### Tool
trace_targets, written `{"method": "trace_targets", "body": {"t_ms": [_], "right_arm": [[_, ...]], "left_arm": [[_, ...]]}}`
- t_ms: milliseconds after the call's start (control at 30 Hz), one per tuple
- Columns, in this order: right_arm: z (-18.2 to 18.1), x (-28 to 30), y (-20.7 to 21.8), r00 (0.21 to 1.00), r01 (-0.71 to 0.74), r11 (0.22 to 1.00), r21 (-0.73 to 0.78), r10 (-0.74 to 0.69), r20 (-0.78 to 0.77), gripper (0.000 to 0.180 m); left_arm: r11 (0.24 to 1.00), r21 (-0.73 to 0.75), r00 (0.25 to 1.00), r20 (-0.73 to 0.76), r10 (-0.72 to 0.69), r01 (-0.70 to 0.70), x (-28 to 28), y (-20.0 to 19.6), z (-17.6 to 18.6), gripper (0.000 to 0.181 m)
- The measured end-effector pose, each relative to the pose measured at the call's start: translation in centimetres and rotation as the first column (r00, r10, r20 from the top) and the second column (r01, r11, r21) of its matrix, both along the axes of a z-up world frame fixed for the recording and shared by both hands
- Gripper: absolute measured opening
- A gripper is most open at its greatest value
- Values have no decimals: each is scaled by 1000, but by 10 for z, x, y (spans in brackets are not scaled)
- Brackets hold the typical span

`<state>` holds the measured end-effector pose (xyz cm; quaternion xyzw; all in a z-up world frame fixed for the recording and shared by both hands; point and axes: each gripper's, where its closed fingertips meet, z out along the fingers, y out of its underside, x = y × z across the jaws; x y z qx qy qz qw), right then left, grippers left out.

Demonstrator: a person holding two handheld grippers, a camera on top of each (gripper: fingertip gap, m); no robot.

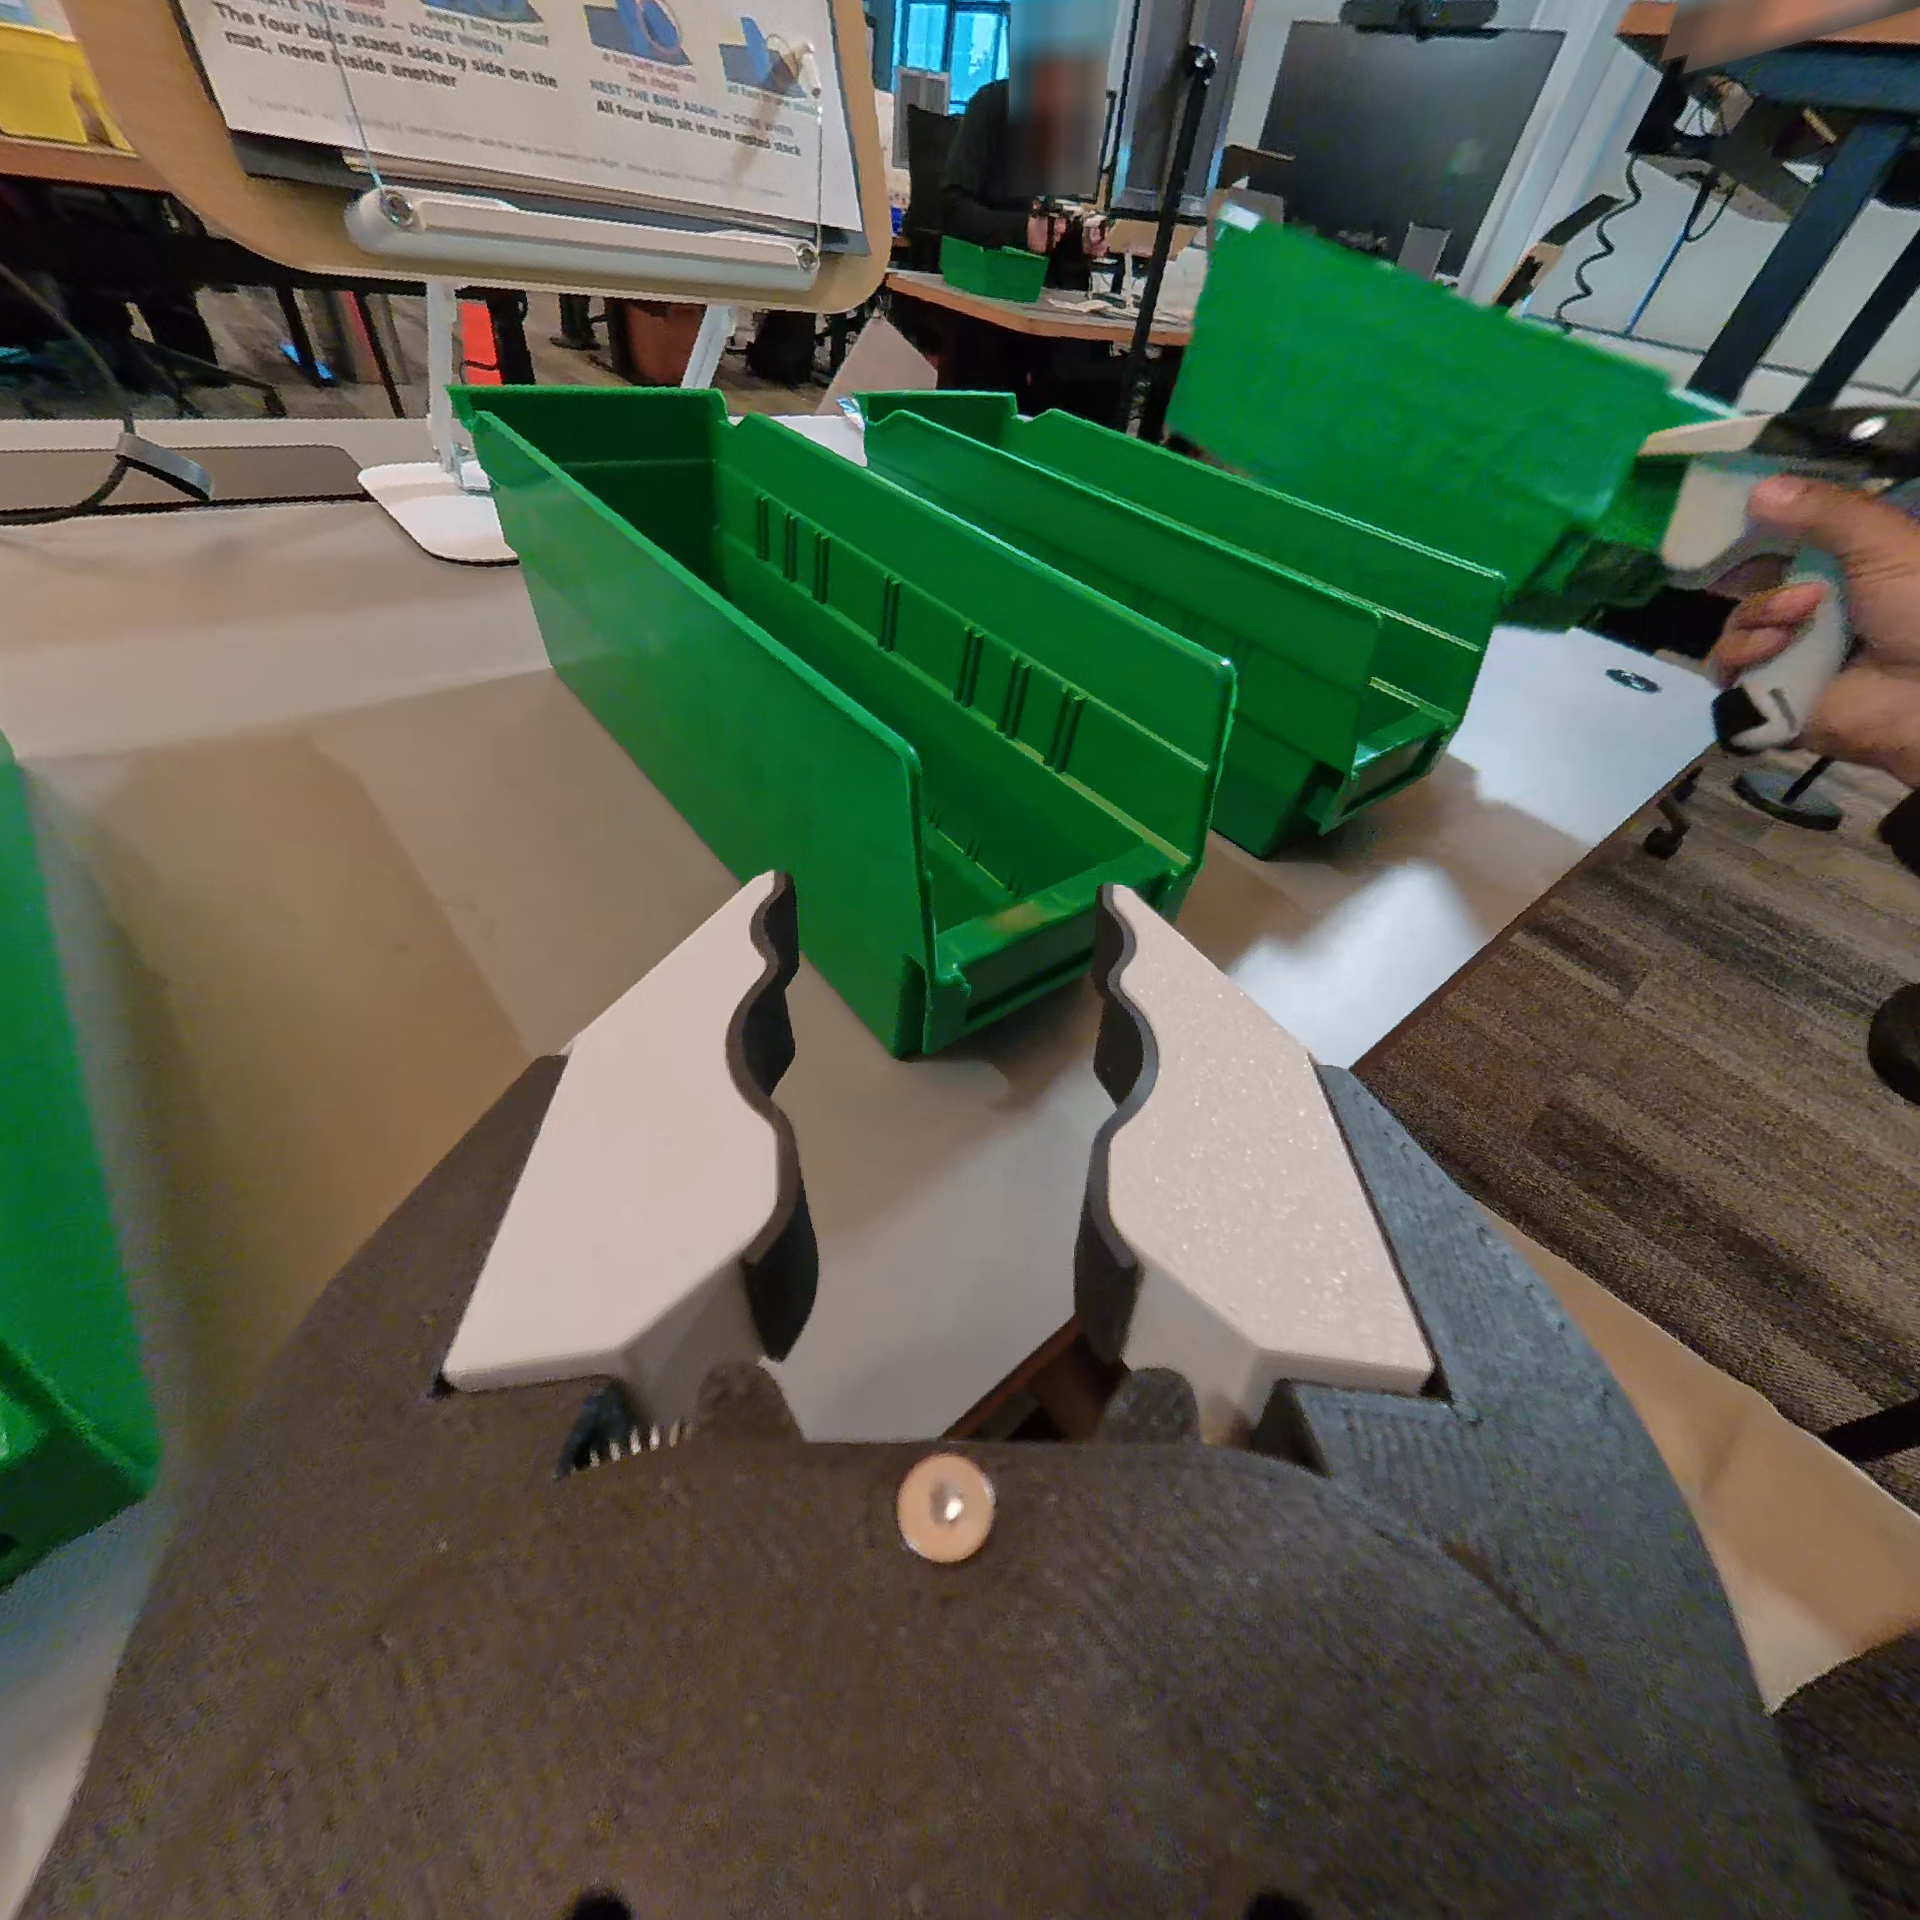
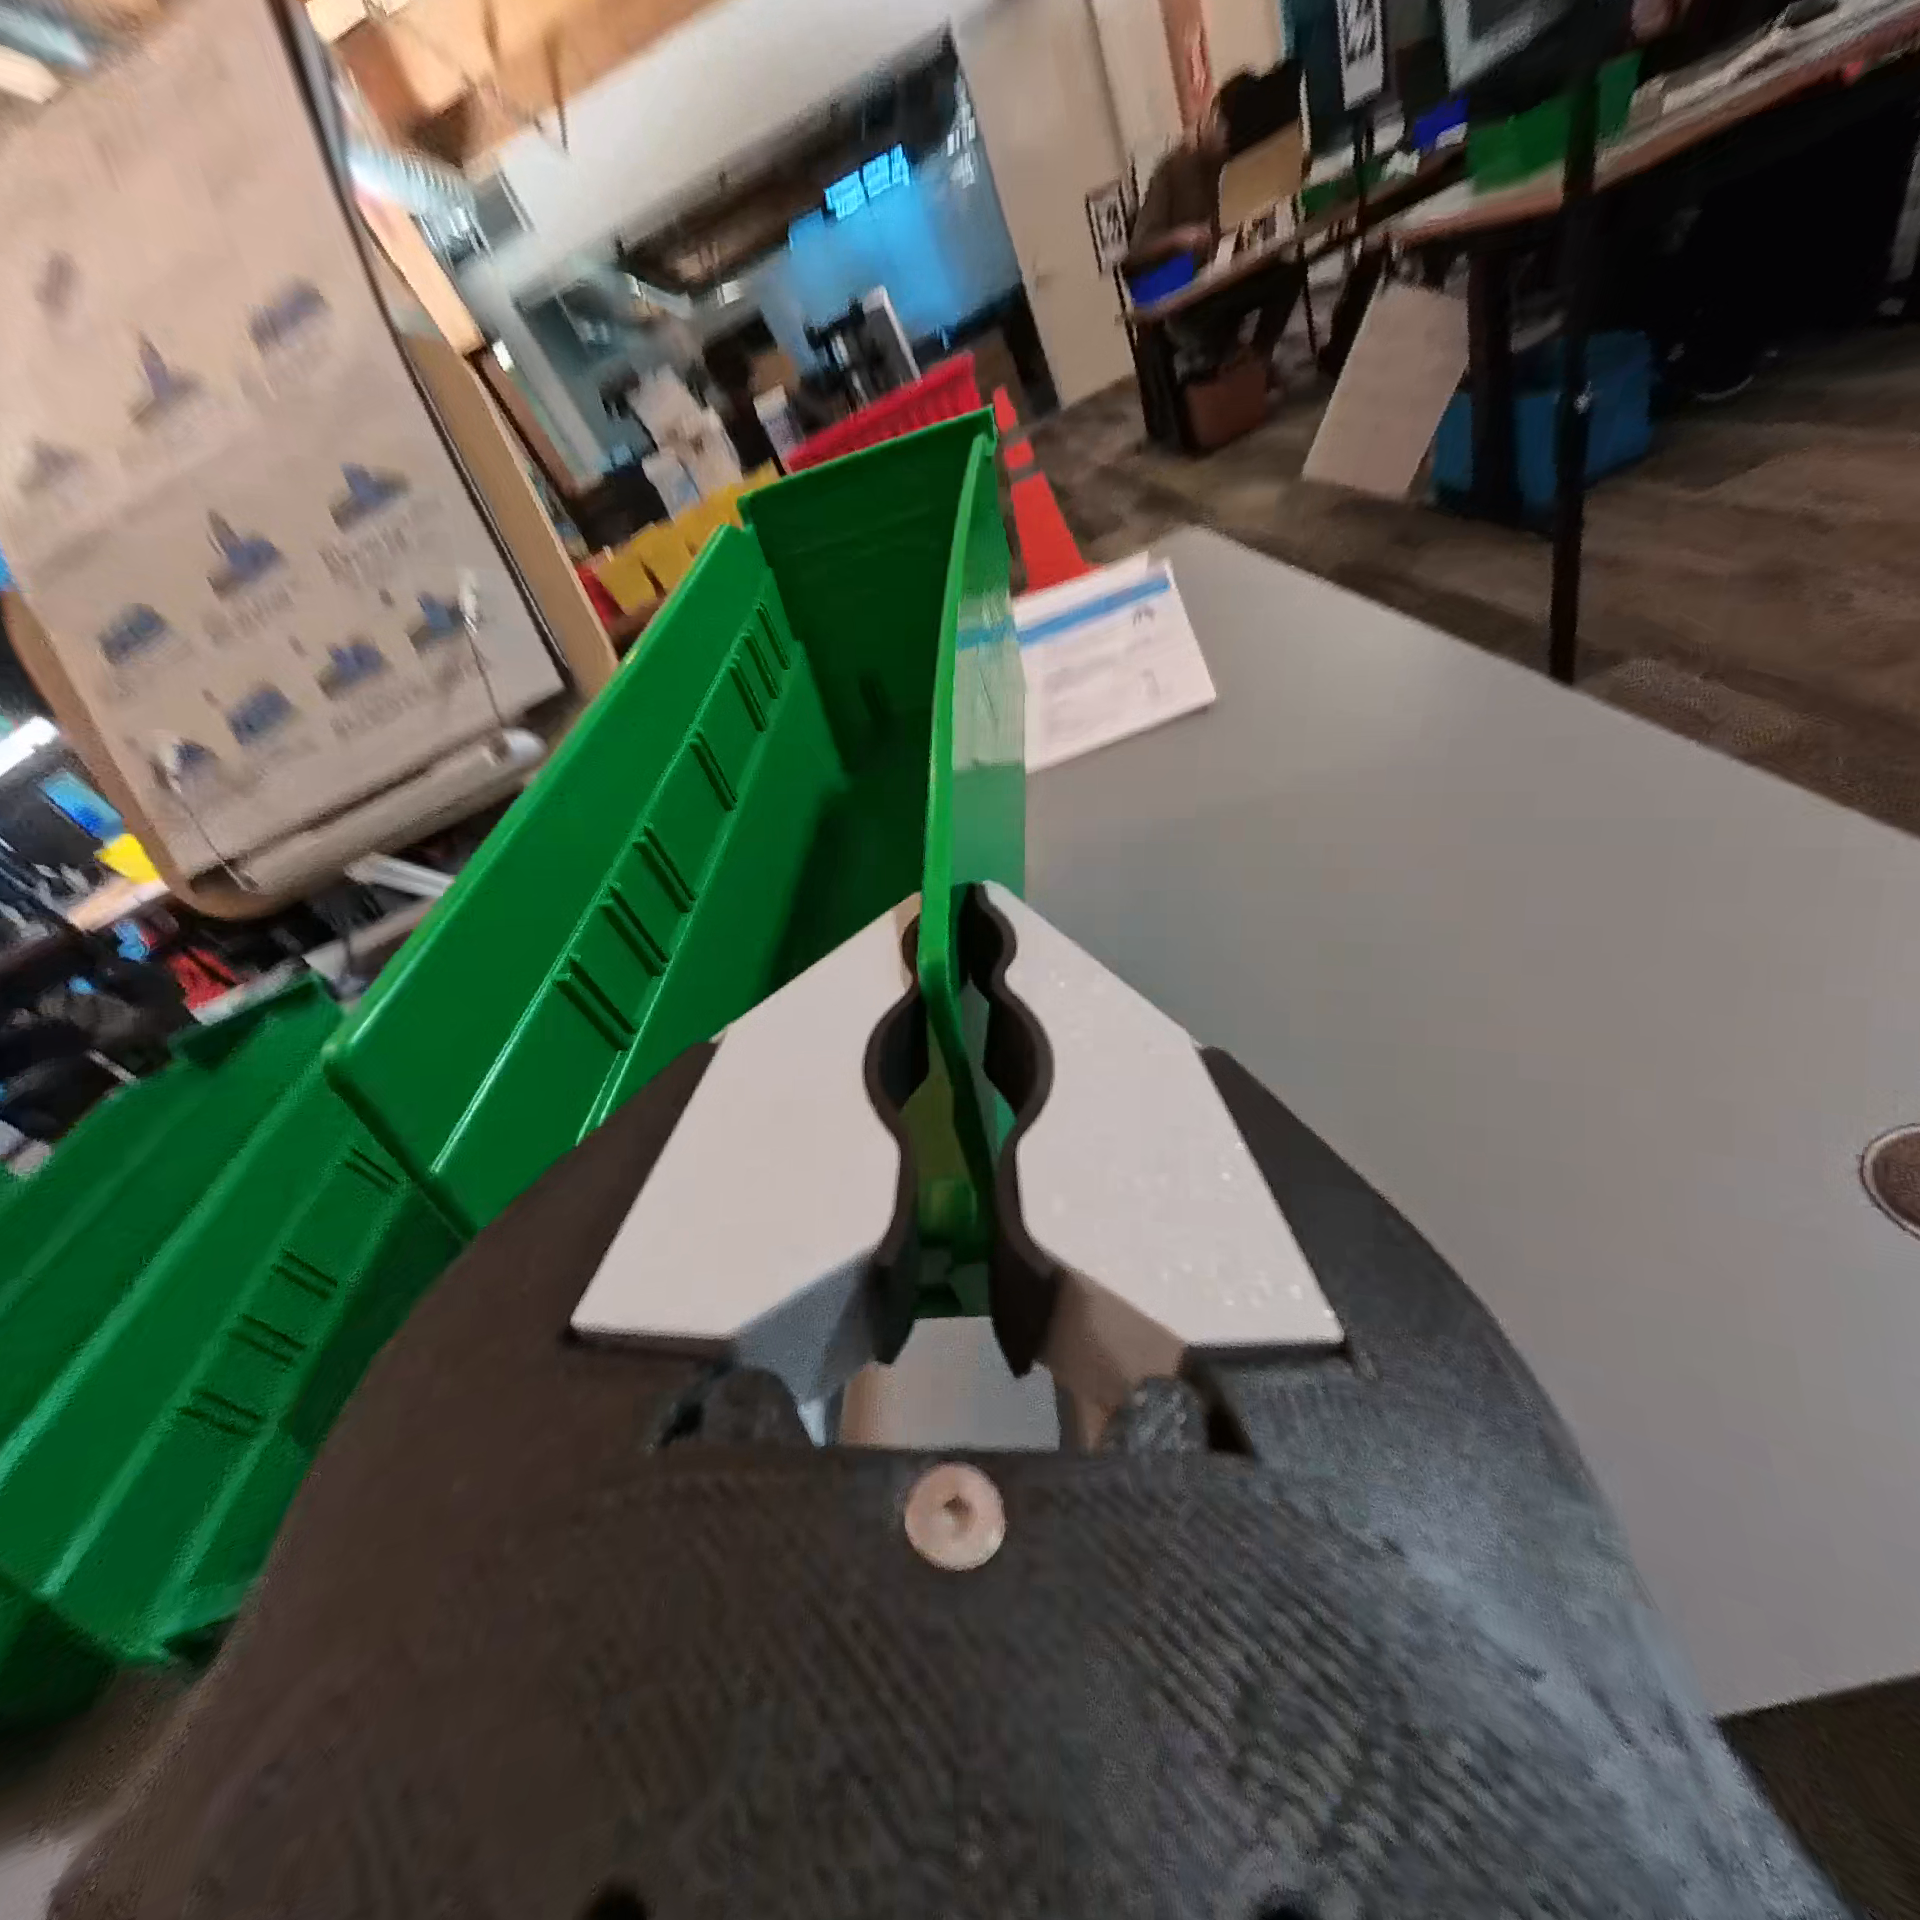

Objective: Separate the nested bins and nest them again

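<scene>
A long green bin stands on the beige table just ahead of my left gripper, which is open and empty. To its right stand green bins that look nested, one inside another. My right gripper is shut on the side wall of a further green bin and holds it tilted above the table. In the left wrist view that lifted bin is blurred at the upper right, with the right gripper and a hand on it. The standing bins show at the lower left of the right wrist view.
Another green bin sits at the left edge. An instruction board on a white stand stands behind the bins. A paper sheet lies on the table. The table edge and carpet floor are on the right. A person sits at a far desk.
</scene>
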<state>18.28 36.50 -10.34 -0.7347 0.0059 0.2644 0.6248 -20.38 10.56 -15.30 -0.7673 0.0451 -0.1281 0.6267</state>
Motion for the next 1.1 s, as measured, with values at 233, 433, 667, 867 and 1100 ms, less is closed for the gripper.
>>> {"method": "trace_targets", "body": {"t_ms": [233,433,667,867,1100], "right_arm": [[57,-46,-39,996,-73,984,161,80,-41,2],[67,-120,-68,965,-231,958,171,248,-86,2],[69,-140,-79,950,-276,947,168,295,-104,2],[67,-136,-77,950,-269,950,160,289,-118,2],[71,-138,-80,947,-274,947,169,296,-122,2]], "left_arm": [[1000,-15,1000,9,5,-5,-4,2,-4,55],[1000,-9,1000,15,14,-14,-8,1,-1,55],[1000,-12,999,42,25,-25,-15,1,0,55],[999,-20,997,63,32,-31,-18,2,-1,55],[999,-22,998,53,31,-30,-17,3,-2,55]]}}
